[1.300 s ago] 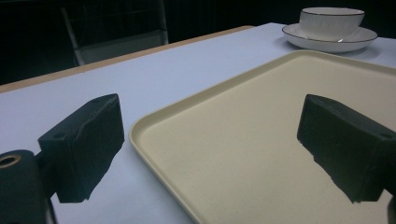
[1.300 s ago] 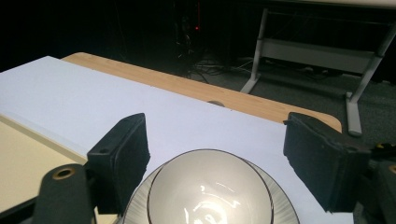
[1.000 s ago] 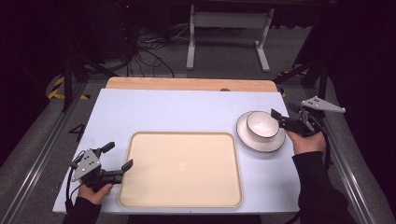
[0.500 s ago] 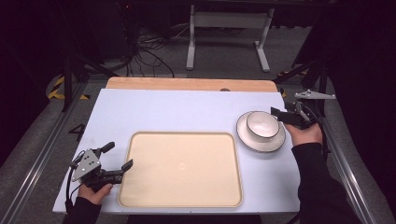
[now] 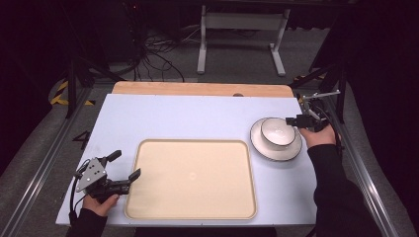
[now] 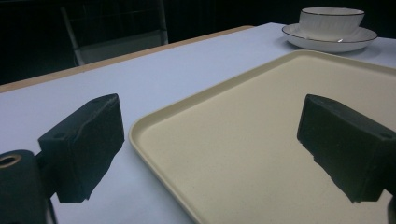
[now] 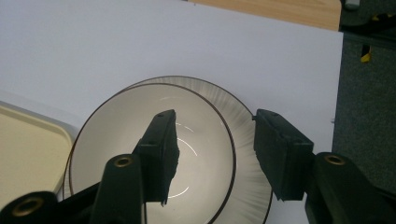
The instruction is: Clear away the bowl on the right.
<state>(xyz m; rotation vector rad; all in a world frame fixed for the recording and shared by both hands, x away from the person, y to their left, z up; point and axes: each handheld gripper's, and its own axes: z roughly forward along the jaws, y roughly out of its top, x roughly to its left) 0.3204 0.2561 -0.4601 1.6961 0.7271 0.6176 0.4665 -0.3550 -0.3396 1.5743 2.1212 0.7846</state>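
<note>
Shifted over the bowl (image 7: 154, 156) at frame right, right claw (image 7: 212, 151) closing astride its rim, not yet gripping; lifting left.

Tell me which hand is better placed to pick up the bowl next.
Right. The right gripper straddles the bowl wall, one jaw inside, one outside, and has just been closing without pressing yet. The left gripper sits open by the tray, far off.
</note>
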